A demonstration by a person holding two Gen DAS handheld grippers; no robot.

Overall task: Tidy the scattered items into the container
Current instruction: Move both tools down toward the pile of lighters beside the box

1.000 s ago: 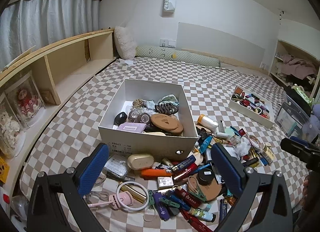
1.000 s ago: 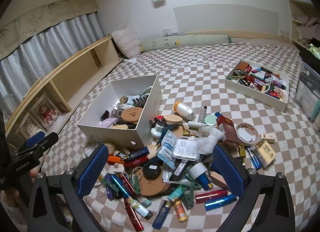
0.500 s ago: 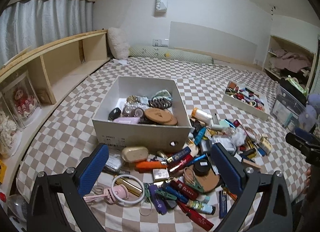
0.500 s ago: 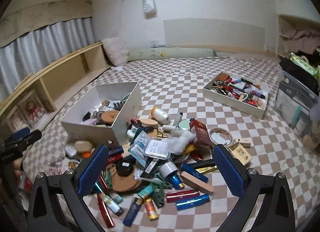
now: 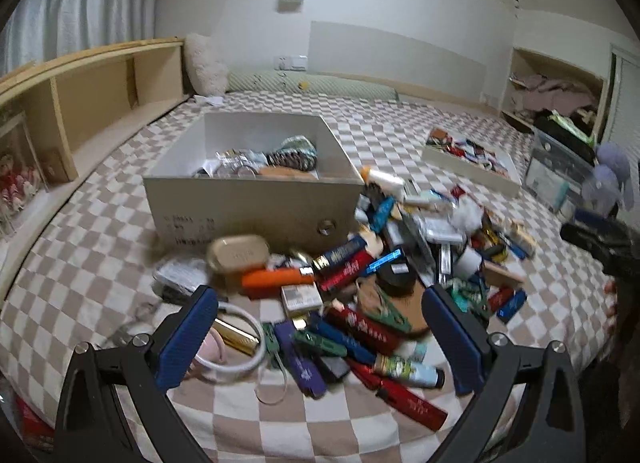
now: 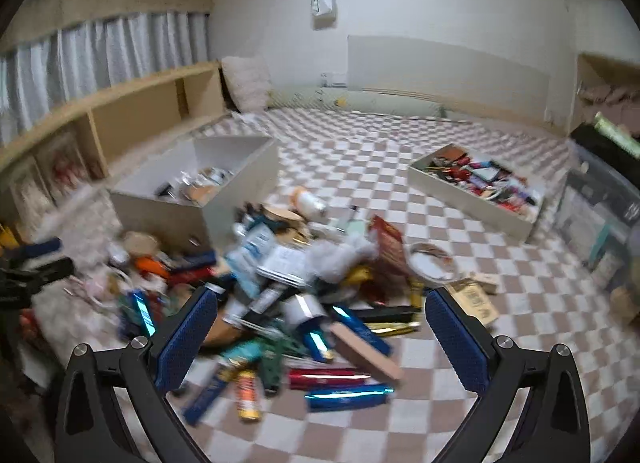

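Observation:
A white box (image 5: 256, 199) holding several small items stands on the checkered bed; it also shows in the right wrist view (image 6: 192, 199). A heap of scattered tubes, lighters and packets (image 5: 360, 287) lies in front and right of it, and it shows in the right wrist view (image 6: 296, 283). My left gripper (image 5: 320, 335) is open and empty, low over the near edge of the heap. My right gripper (image 6: 320, 335) is open and empty over the heap's right side. The right gripper appears at the left wrist view's right edge (image 5: 600, 235).
A shallow white tray (image 6: 476, 187) full of small items lies to the back right. A clear plastic bin (image 6: 600, 215) stands at the far right. A wooden shelf (image 5: 80, 103) runs along the left. A white ring cable (image 5: 236, 347) and a beige case (image 5: 238, 253) lie near the box.
Both grippers have dropped lower and closer to the heap; the views now look across the bed at a flatter angle. Both stay open and empty.

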